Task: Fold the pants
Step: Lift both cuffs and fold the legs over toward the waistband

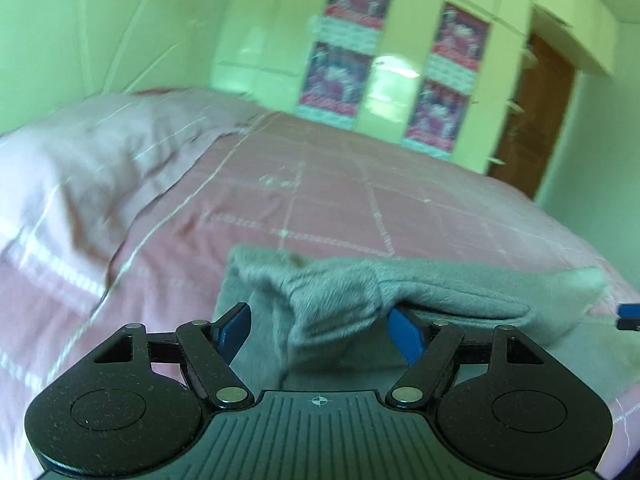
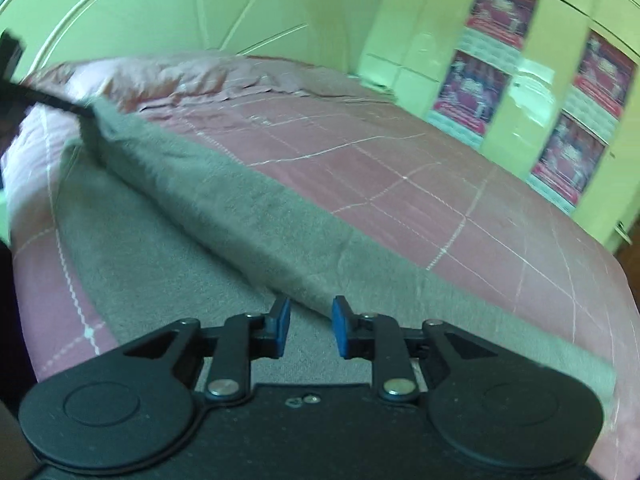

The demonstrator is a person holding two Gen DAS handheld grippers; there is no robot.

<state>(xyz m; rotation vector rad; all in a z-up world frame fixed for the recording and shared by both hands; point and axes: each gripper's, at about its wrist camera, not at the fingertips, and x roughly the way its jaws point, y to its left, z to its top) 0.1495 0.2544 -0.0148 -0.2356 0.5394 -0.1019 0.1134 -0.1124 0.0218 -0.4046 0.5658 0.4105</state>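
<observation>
Grey fleece pants lie on a pink bed. In the left wrist view my left gripper stands wide open, its blue pads either side of a raised fold of the pants, not pinching it. In the right wrist view the pants run as a long folded band from upper left to lower right. My right gripper is open with a small gap, a thin fold edge of the pants between the pads. The left gripper shows at the far left end of the pants. The right gripper's blue tip shows in the left wrist view.
The pink checked bedspread covers the bed, with a pale pink pillow at its head. A green headboard and green wardrobe doors with red posters stand behind. A brown door is at the right.
</observation>
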